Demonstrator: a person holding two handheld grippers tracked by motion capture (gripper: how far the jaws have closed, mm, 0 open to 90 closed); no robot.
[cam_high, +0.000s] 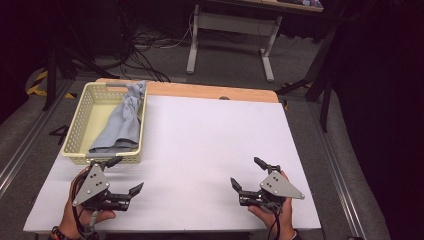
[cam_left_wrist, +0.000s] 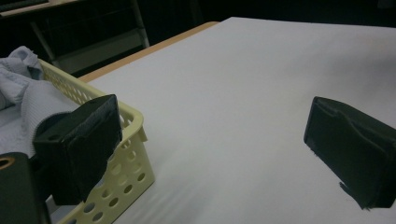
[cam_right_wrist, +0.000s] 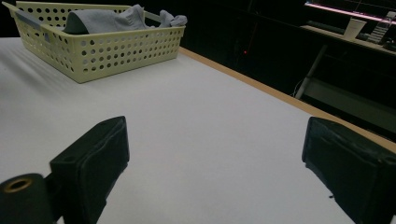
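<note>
Two grippers sit low over the near edge of the white table (cam_high: 200, 140), each in a hand that comes in from the bottom of the high view; the left gripper (cam_high: 124, 175) lies at the near left corner, the right gripper (cam_high: 248, 172) at the near right, well apart from each other. Both have their jaws spread wide with nothing between them — only bare white surface shows in the gap in each gripper view.

The cloth (cam_high: 122, 122), a pale blue-grey bundle, lies inside the basket (cam_high: 80, 117) at the far left of the table; it runs along the basket's right side from the near wall to the far end, where a bunched end rises above the rim. The basket is cream plastic with round holes in its walls; its near wall stands just beyond the left gripper. One jaw of that gripper points toward the basket's near right corner and is just beside it; whether it touches I cannot tell. In the left gripper view the basket (cam_left_wrist: 126, 140) stands right behind the left-hand jaw, with the cloth (cam_left_wrist: 23, 88) heaped inside.

From the right gripper view the basket (cam_right_wrist: 116, 46) stands far off across the table, the cloth (cam_right_wrist: 107, 19) showing over its rim; the right gripper is nowhere near either.
</note>
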